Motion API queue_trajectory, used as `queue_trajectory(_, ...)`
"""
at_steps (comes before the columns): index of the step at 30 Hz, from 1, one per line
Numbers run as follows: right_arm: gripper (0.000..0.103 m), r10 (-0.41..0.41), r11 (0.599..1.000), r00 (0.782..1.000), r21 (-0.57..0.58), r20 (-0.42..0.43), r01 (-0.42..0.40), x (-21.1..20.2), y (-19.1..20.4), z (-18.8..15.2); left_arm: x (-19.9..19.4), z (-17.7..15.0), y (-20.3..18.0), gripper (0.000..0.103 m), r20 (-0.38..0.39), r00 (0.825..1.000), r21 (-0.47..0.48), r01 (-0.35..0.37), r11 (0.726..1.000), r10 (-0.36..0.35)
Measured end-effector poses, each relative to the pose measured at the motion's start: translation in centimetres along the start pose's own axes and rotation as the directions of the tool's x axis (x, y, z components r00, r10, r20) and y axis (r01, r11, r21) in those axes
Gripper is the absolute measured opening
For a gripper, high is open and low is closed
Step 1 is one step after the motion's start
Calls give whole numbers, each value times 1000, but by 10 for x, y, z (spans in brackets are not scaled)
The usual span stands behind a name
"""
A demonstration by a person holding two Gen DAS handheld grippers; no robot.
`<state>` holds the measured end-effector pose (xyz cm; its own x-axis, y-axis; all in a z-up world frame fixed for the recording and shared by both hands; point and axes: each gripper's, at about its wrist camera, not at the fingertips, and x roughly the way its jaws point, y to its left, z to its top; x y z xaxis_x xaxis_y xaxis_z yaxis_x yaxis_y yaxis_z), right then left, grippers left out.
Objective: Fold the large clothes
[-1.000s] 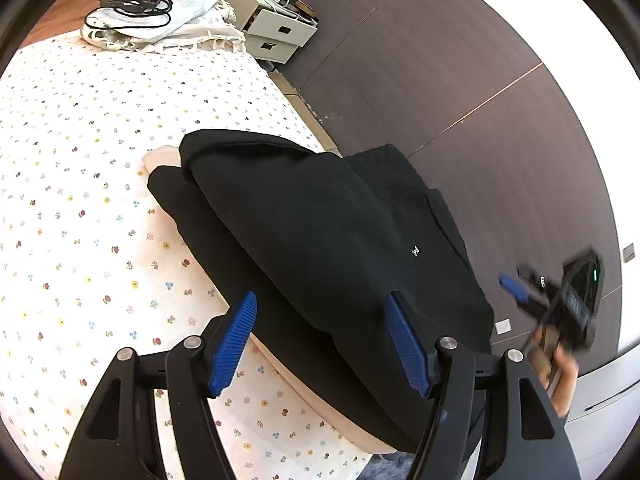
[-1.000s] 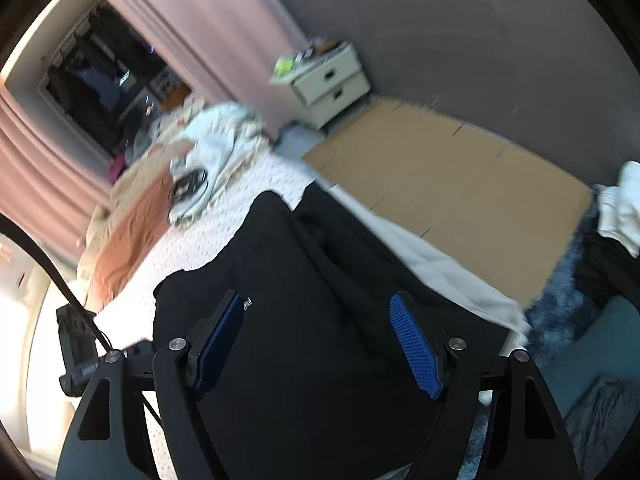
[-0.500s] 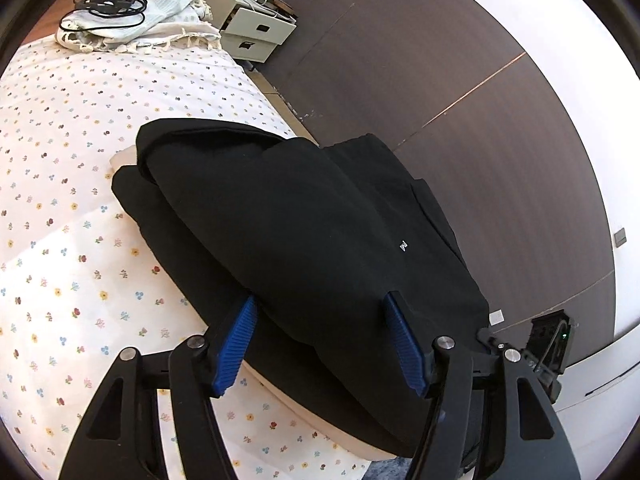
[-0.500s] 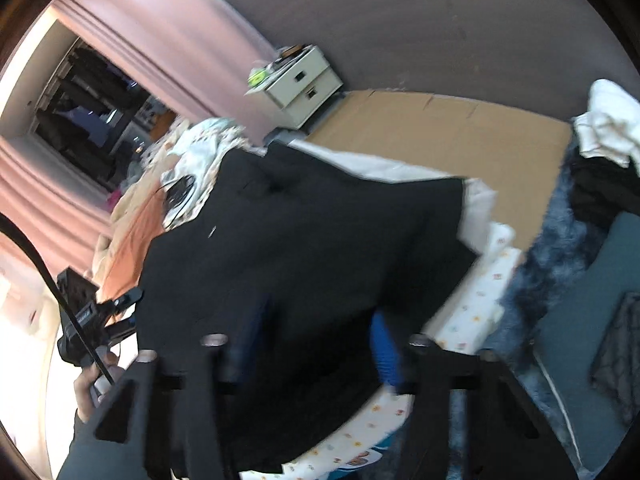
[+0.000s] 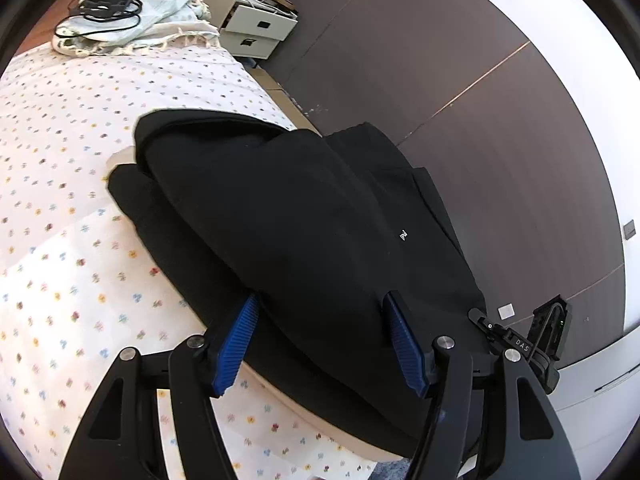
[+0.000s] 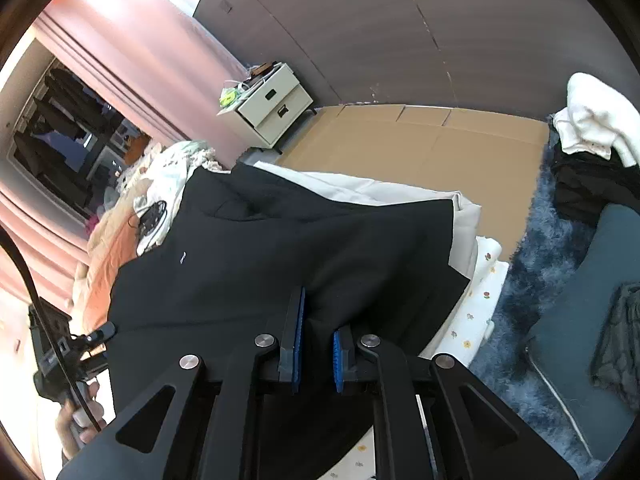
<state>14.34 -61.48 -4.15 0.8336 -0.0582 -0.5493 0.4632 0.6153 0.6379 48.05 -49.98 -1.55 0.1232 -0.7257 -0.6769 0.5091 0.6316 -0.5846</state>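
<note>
Black fabric garment [image 5: 304, 216], large and folded in layers, lay on the floral-print white bedsheet [image 5: 60, 208] near the bed's edge, a small white logo on its upper layer. Left gripper [image 5: 320, 340] had blue ribbed pads spread wide, set over the garment's near edge, nothing between them. Right gripper [image 6: 316, 344] had pads drawn narrow, pinching a fold of the same black cloth [image 6: 280, 248]. Cream two-drawer nightstand [image 6: 272, 108] stood against the dark panelled wall; shaggy blue rug [image 6: 540, 248] lay beside the bed.

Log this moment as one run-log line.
step: fold | left gripper: open over black garment | right gripper: shut on garment edge | bed: garment lying partly folded
</note>
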Motion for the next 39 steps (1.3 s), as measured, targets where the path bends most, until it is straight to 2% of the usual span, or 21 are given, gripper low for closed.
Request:
queue_trajectory(2, 9, -2, 1000, 1000, -8, -6, 1, -4, 12, -1, -7, -1, -1, 67, 15, 1000, 12, -13, 1000, 13)
queue_trajectory(5, 12, -27, 999, 999, -25, -24, 26, 1, 24, -1, -17, -4, -5, 77, 38, 999, 26, -29, 999, 28)
queue_trajectory(8, 17, -61, 997, 998, -39, -22, 60, -7, 34, -3, -36, -7, -10, 81, 67, 997, 36, -41, 999, 39)
queue_trajectory(10, 28, -69, 997, 997, -48, -18, 68, -17, 40, -6, -49, -10, -15, 83, 86, 995, 48, -52, 997, 47)
queue_trajectory(11, 44, -63, 997, 998, -54, -13, 63, -23, 44, -7, -54, -13, -18, 83, 95, 994, 55, -57, 997, 51)
queue_trajectory(12, 66, -59, 997, 998, -58, -8, 58, -27, 46, -11, -62, -15, -21, 83, 106, 993, 65, -65, 996, 58)
queue_trajectory(13, 75, -52, 997, 999, -62, 1, 52, -34, 48, -14, -69, -18, -23, 84, 116, 991, 73, -71, 995, 63)
queue_trajectory(14, 81, -48, 997, 999, -67, 9, 48, -41, 52, -16, -75, -21, -25, 85, 124, 990, 80, -78, 994, 68)
queue_trajectory(17, 82, -64, 994, 998, -87, 29, 66, -57, 60, -27, -96, -30, -32, 96, 151, 985, 104, -94, 990, 78)
queue_trajectory(19, 86, -70, 993, 997, -98, 44, 74, -67, 64, -36, -111, -37, -38, 98, 166, 984, 133, -95, 987, 72)
queue_trajectory(21, 103, -97, 989, 994, -110, 60, 103, -77, 67, -45, -125, -44, -47, 99, 172, 981, 179, -120, 977, 89)
queue_trajectory(25, 103, -127, 982, 986, -124, 111, 141, -104, 79, -64, -156, -61, -56, 103, 205, 972, 226, -159, 961, 113)
queue_trajectory(28, 103, -118, 982, 983, -130, 144, 137, -122, 90, -81, -178, -75, -62, 103, 214, 969, 259, -182, 949, 128)
queue_trajectory(31, 103, -103, 981, 980, -147, 172, 129, -141, 104, -99, -210, -97, -65, 103, 254, 959, 284, -198, 938, 126)
queue_trajectory(34, 103, -90, 980, 977, -156, 192, 121, -160, 117, -118, -237, -118, -62, 103, 268, 955, 299, -207, 932, 127)
queue_trajectory(39, 103, -98, 971, 976, -195, 193, 136, -186, 136, -148, -278, -153, -57, 103, 314, 938, 319, -251, 914, 148)
